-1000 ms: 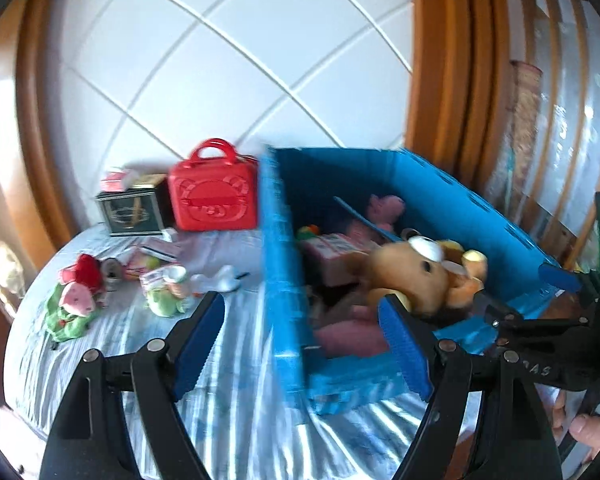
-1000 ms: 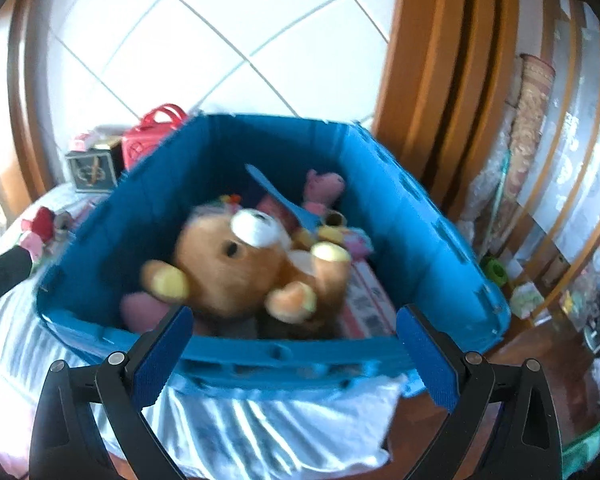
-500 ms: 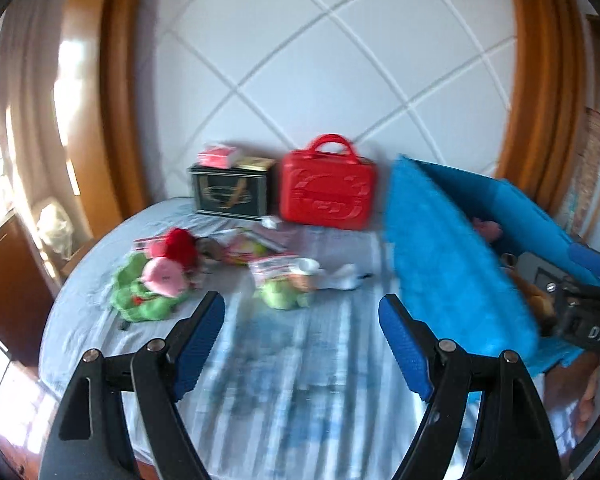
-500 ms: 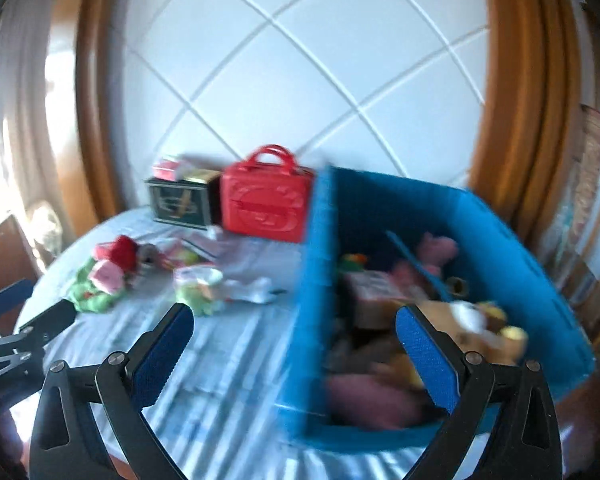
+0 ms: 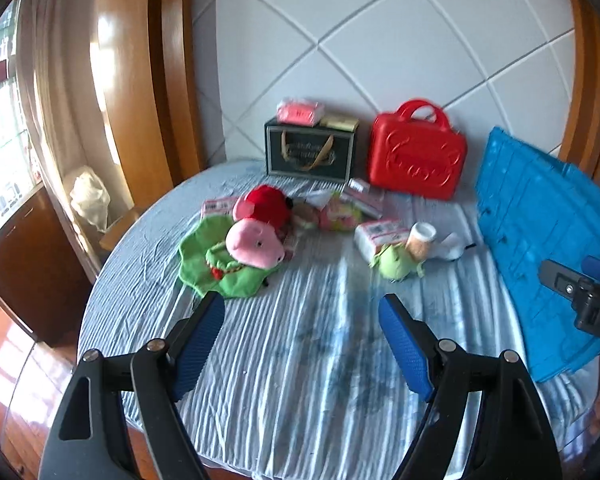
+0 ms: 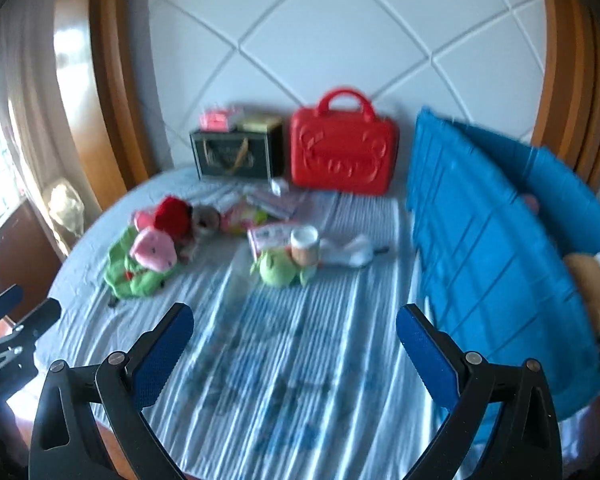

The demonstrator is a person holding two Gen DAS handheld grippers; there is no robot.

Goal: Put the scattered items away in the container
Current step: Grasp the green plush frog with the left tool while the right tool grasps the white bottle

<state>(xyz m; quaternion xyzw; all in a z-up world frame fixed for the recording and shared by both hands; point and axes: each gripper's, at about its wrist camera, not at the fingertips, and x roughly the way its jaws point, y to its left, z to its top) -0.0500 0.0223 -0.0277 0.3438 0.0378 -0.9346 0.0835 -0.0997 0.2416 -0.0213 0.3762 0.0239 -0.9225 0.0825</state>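
Observation:
A blue bin (image 5: 540, 240) stands at the right of the bed; in the right wrist view (image 6: 480, 240) a brown teddy bear (image 6: 592, 280) shows inside it. Scattered toys lie mid-bed: a pink plush on a green leaf plush (image 5: 252, 246), a red plush (image 5: 268, 202), a small green plush (image 5: 396, 266) beside a paper cup (image 5: 420, 240), and pink packets (image 5: 380, 232). My left gripper (image 5: 300, 344) is open and empty, above the sheet short of the toys. My right gripper (image 6: 296, 352) is open and empty too.
A red case (image 5: 418, 158) and a dark gift box (image 5: 310, 154) with small packs on top stand against the white quilted headboard. The striped sheet (image 5: 320, 360) covers a round bed. Wooden frame and a curtain are at left.
Both grippers have swung left, away from the blue bin toward the scattered toys. The bin has moved to the right edge of both views. Both stay open and empty.

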